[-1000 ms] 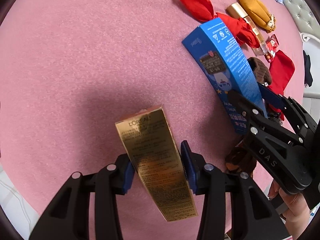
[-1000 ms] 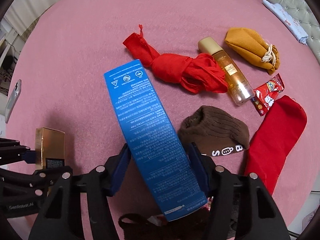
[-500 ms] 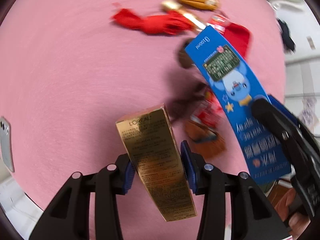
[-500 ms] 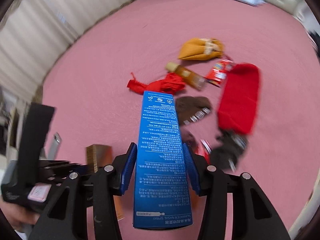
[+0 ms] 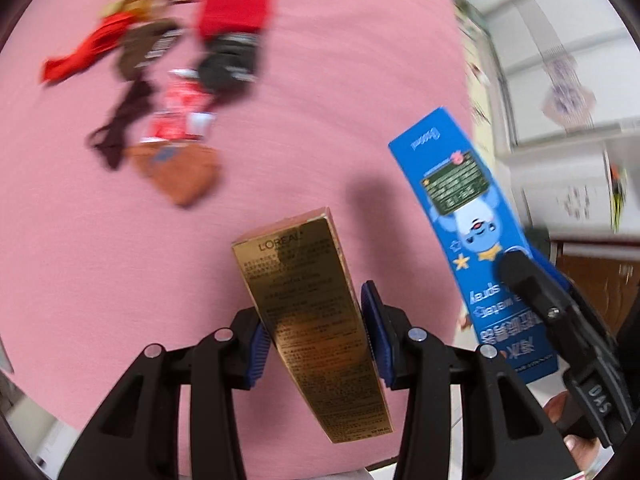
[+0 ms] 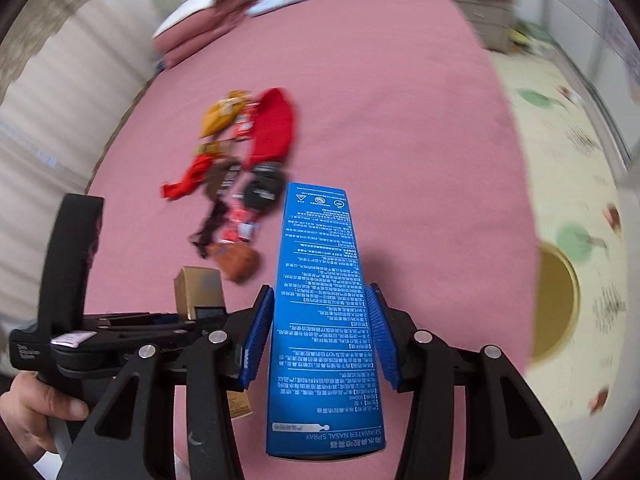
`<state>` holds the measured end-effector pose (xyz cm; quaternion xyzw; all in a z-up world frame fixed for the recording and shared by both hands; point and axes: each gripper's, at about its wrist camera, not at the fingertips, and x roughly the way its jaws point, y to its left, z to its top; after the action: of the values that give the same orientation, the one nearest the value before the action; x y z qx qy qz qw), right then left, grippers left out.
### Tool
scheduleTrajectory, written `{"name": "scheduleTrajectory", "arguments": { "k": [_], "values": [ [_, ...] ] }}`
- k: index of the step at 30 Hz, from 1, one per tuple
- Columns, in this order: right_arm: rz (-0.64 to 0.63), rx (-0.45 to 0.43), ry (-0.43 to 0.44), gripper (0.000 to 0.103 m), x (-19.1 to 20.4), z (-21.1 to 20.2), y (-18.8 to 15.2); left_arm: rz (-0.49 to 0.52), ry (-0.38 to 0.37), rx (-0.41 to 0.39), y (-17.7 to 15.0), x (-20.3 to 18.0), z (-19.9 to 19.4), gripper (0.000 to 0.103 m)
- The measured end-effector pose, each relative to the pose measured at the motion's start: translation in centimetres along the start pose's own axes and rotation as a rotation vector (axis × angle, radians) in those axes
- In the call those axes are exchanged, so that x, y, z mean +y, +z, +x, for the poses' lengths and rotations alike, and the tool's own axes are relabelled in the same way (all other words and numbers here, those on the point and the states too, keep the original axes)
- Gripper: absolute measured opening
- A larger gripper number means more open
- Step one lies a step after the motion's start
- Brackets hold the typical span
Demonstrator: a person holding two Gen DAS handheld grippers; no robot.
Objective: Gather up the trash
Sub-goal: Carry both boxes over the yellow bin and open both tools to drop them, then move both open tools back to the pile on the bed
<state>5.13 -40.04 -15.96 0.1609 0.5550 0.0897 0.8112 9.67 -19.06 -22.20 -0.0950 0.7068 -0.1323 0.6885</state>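
Observation:
My left gripper (image 5: 314,338) is shut on a gold L'Oreal box (image 5: 308,304) and holds it above the pink bed cover. My right gripper (image 6: 316,338) is shut on a tall blue nasal spray box (image 6: 322,312). In the left wrist view the blue box (image 5: 468,224) and the right gripper (image 5: 568,328) are at the right. In the right wrist view the gold box (image 6: 200,292) and the left gripper (image 6: 100,336) are at the lower left. A red and white snack wrapper (image 5: 180,112) lies among the clothes on the bed.
Red cloths (image 6: 274,128), brown socks (image 6: 240,260), a black sock (image 6: 264,192) and a mustard pouch (image 6: 222,114) lie on the pink cover (image 6: 400,120). A round gold-rimmed bin (image 6: 554,300) stands on the patterned floor mat (image 6: 576,160) at the right. Pillows are at the back.
Both grippers, still holding their boxes, have swung right and away from the pile. The bed's right edge, the floor mat and the gold bin have come into view. The frames are motion-blurred.

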Motion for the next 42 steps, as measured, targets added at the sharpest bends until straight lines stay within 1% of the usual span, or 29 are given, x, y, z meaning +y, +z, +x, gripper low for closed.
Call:
{"name": "scheduleTrajectory", "arguments": {
  "k": [4, 6, 8, 10, 11, 14, 17, 18, 19, 20, 21, 23, 27, 31, 37, 42],
  "values": [
    [0.126, -0.025, -0.057, 0.046, -6.2, -2.6, -3.0, 0.099, -0.016, 0.045, -1.2, -5.8, 2.8, 0.043],
    [0.198, -0.039, -0.088, 0.046, -9.7, -3.7, -4.3, 0.142, -0.027, 0.072, -1.3, -8.8, 4.8, 0.043],
    [0.271, -0.05, -0.117, 0.046, -13.1, -4.6, -5.4, 0.185, -0.042, 0.1, -1.8, -11.8, 6.5, 0.043],
    [0.316, -0.062, -0.141, 0.046, -15.7, -5.5, -6.2, 0.224, -0.056, 0.124, -2.0, -14.4, 7.9, 0.043],
    [0.342, -0.069, -0.159, 0.046, -17.4, -6.0, -6.5, 0.251, -0.063, 0.138, -2.0, -15.9, 8.8, 0.043],
    [0.384, -0.093, -0.194, 0.046, -20.2, -7.0, -6.8, 0.321, -0.082, 0.16, -1.9, -19.9, 10.7, 0.043],
    [0.396, -0.112, -0.227, 0.048, -22.7, -7.8, -6.2, 0.39, -0.123, 0.159, -1.5, -24.1, 11.4, 0.043],
    [0.403, -0.116, -0.237, 0.048, -23.4, -8.2, -5.8, 0.403, -0.135, 0.157, -1.4, -25.5, 11.5, 0.05],
    [0.411, -0.135, -0.235, 0.056, -24.2, -8.7, -5.4, 0.417, -0.137, 0.152, -1.2, -26.5, 11.5, 0.06],
    [0.416, -0.164, -0.249, 0.063, -24.7, -9.3, -5.0, 0.441, -0.13, 0.132, -1.0, -27.7, 11.5, 0.084],
    [0.417, -0.179, -0.267, 0.064, -25.1, -9.8, -4.7, 0.458, -0.113, 0.097, -0.7, -28.5, 11.1, 0.09],
    [0.423, -0.19, -0.291, 0.065, -25.9, -10.4, -4.0, 0.492, -0.083, 0.063, -0.2, -29.8, 10.7, 0.09],
    [0.419, -0.214, -0.303, 0.065, -26.3, -11.2, -3.3, 0.509, -0.056, 0.051, 0.2, -30.3, 9.8, 0.09],
    [0.409, -0.208, -0.291, 0.065, -25.8, -10.9, -3.0, 0.518, -0.036, 0.043, 0.2, -29.3, 9.1, 0.09],
    [0.384, -0.19, -0.26, 0.065, -23.7, -10.3, -2.5, 0.515, -0.01, 0.023, 0.0, -26.8, 7.9, 0.09],
    [0.345, -0.186, -0.232, 0.065, -20.7, -10.2, -1.7, 0.472, -0.002, 0.007, 0.2, -23.8, 6.2, 0.09]
  ]
}}
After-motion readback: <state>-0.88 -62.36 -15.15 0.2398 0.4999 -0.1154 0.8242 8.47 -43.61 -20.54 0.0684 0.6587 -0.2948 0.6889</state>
